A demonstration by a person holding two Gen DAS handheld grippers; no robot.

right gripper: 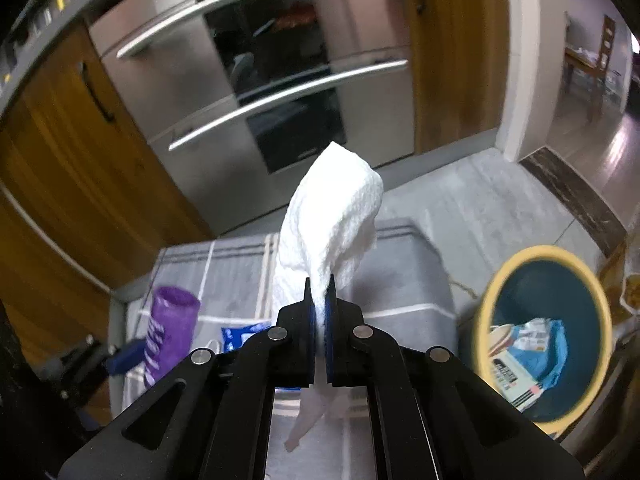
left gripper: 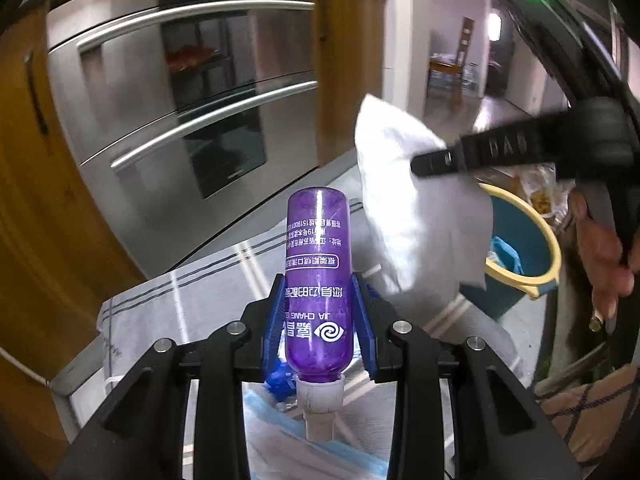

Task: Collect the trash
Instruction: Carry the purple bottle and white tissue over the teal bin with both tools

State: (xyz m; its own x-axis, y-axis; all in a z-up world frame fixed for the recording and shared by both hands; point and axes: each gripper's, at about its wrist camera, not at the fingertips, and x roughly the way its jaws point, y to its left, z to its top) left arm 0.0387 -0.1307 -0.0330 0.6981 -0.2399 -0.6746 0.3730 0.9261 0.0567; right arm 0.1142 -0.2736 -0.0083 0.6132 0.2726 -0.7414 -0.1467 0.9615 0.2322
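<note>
In L gripper (left gripper: 318, 296): purple bottle (left gripper: 318, 284), inverted.

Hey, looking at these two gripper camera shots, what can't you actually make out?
- Bin contents: right wrist view, blurred; only packaging shapes show.
- Purple bottle label: left wrist view, upside down, small print unreadable.
- Blue packet: right wrist view, mostly hidden behind the right gripper.

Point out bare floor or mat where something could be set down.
Bare grey floor between the oven and the bin. The striped mat beside the bin is also bare. Crowded: the mat's left end, with the blue packet, and inside the bin.
</note>
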